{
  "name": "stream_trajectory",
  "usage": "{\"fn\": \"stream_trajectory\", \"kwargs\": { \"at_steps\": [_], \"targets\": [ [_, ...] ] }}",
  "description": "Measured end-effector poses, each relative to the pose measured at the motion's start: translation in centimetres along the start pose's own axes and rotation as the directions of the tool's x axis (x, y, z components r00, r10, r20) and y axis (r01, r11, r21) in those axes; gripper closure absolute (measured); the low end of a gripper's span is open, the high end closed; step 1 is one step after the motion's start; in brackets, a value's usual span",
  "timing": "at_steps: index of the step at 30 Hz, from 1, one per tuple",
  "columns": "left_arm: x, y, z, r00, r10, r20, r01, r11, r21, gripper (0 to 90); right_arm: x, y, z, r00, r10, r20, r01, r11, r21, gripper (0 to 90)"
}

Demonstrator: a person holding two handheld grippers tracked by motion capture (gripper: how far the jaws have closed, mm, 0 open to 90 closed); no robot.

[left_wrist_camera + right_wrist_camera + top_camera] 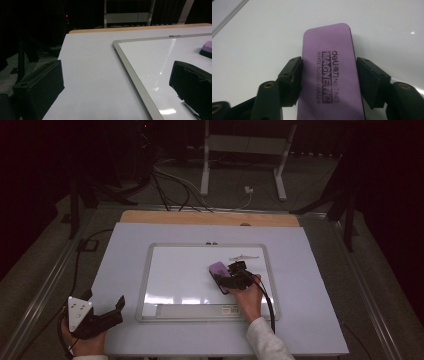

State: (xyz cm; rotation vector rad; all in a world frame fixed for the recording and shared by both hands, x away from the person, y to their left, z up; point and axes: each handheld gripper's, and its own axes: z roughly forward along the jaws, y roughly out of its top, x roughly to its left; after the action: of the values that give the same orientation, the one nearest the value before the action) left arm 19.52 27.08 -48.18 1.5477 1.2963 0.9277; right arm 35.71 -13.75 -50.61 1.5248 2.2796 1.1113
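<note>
1. Purple foam is what the right hand-held gripper (329, 72) has between its jaws: a magnetic whiteboard eraser (332, 75) with black print on its top. The left jaw presses on the eraser's long edge; at the right jaw a thin gap is possible, so I judge the grip as closing or just closed, and I cannot say it is firm.

2. In the high view the eraser (218, 269) lies flat on the whiteboard (180, 280), directly ahead of the right hand-held gripper (231, 279), with the person's hand (248, 296) behind it.

3. A faint grey mark (243, 257) sits on the board a little beyond the eraser, farther from the hand and slightly to its right. It seems to be the thing to wipe, and it looks not yet erased.

4. The left hand-held gripper (107, 312) rests at the near left corner of the tabletop (125, 245), outside the board's frame, well apart from the eraser. Its jaws stand wide with nothing between them; in the left gripper view the board's frame (130, 72) runs between them, farther off.

5. My judgement of progress: the work is at an early stage. The eraser is reached and nearly gripped. What is left is to push it forward over the grey mark, wipe until the surface is clean, and then put the eraser down.
</note>
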Motion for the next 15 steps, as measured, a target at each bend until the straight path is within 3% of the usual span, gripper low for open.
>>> {"fn": "stream_trajectory", "kwargs": {
  "at_steps": [3, 7, 10, 15],
  "targets": [
    [0.0, 0.0, 0.1, 1.0000, -0.003, -0.001, 0.003, 1.0000, -0.001, 0.2, 0.3, -0.1, -0.2, 0.9985, -0.049, 0.026, 0.049, 0.999, -0.009, 33.3],
    [-0.1, 0.0, 0.0, 1.0000, 0.000, 0.001, 0.000, 1.0000, 0.000, 0.2, 1.0, -0.1, -1.1, 0.9941, -0.107, 0.018, 0.108, 0.993, -0.054, 29.8],
    [-0.1, 0.0, 0.1, 1.0000, 0.001, 0.003, -0.001, 1.0000, 0.004, 0.2, 1.7, -0.2, -1.6, 0.9862, -0.165, 0.014, 0.165, 0.983, -0.082, 31.7],
    [-0.1, 0.0, 0.0, 1.0000, 0.001, 0.002, -0.001, 1.0000, 0.000, 0.2, 2.2, -0.4, -1.4, 0.9784, -0.206, 0.020, 0.207, 0.976, -0.075, 33.3]
  ]
}}
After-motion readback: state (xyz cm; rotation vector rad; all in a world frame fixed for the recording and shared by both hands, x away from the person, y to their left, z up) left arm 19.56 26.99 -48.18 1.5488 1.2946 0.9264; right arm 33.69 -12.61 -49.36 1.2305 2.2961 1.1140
